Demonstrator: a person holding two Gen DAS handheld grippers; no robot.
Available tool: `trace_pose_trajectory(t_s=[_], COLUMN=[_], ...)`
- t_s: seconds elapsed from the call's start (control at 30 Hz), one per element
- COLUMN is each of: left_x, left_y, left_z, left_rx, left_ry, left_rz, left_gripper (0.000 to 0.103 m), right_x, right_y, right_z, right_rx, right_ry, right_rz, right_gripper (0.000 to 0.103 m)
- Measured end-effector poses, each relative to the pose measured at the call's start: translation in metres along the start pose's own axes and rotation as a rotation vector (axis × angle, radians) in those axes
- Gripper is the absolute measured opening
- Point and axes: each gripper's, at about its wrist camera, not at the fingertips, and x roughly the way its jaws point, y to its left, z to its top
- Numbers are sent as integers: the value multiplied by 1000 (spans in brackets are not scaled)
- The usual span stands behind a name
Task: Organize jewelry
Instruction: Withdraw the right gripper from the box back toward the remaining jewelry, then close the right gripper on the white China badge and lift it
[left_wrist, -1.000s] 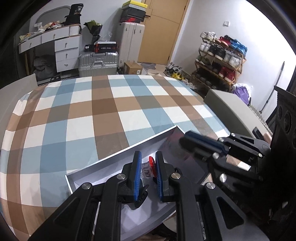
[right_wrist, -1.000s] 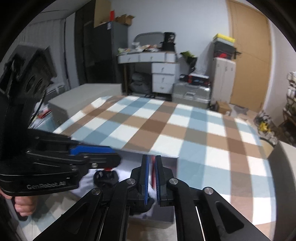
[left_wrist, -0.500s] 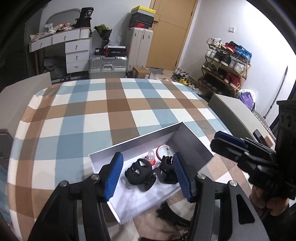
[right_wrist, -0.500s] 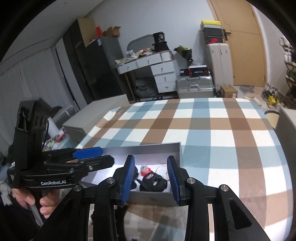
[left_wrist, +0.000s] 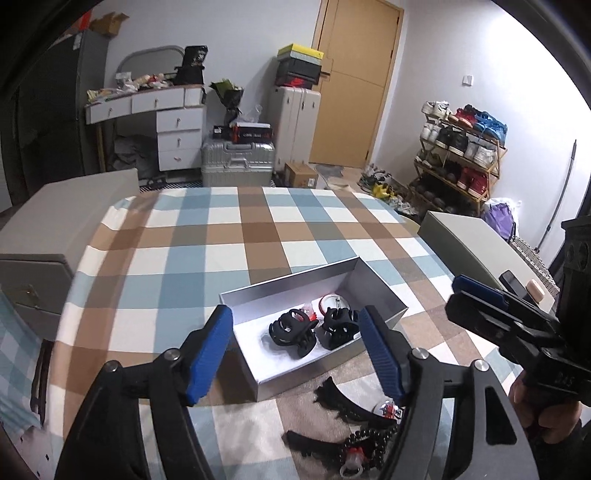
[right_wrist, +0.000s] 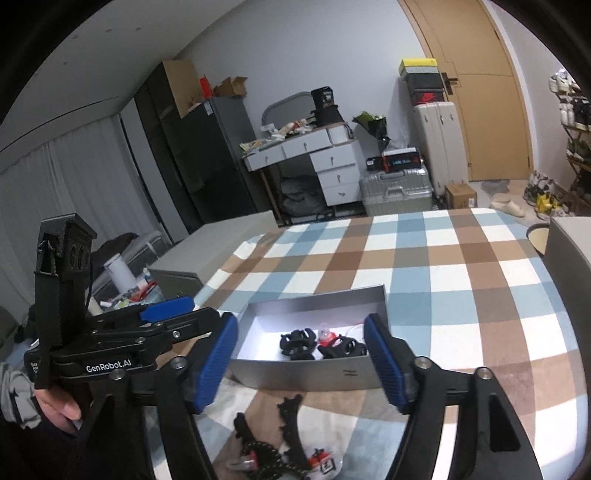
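An open grey box stands on the checked tablecloth. In it lie two black claw hair clips, a small red piece and a red-rimmed ring. In front of the box lie black comb-like clips, a black bead bracelet and a small red-and-white charm. My left gripper is open and empty, above the box's near side. My right gripper is open and empty, held over the box's near wall.
The checked table stretches beyond the box. Grey cabinets flank it left and right. A desk, suitcases and a shoe rack stand far behind by the walls.
Both grippers have opened wide and drawn back and up from the box. The black clips now lie loose inside it.
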Motion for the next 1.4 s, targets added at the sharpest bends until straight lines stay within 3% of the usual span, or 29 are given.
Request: trace_pose_trajectory(t_s=[0.17, 0.43, 0.53, 0.8, 0.93, 1.03, 1.27, 1.4], left_x=[-14, -26, -31, -30, -22, -17, -16, -17], left_y=[-3, -7, -10, -4, 5, 8, 14, 20], left_z=[-6, -20, -27, -46, -59, -69, -84, -90], left_rx=[2, 6, 18, -4, -35, -47, -62, -81], left_ry=[-41, -64, -78, -70, -23, 18, 65, 86], left_rz=[26, 70, 62, 96, 106, 107, 117, 122], left_gripper=[81, 87, 99, 100, 100, 100, 100, 100], right_x=[-15, -37, -40, -33, -21, -11, 10, 17], right_y=[5, 8, 7, -1, -8, -15, -19, -16], right_z=[-5, -14, -20, -48, -68, -79, -96, -98], right_rx=[14, 20, 23, -49, -99, -96, -120, -156], right_ry=[-19, -39, -21, 79, 171, 232, 329, 348], right_rz=[-8, -49, -65, -169, -253, -254, -240, -285], right_gripper=[89, 98, 101, 101, 100, 99, 80, 79])
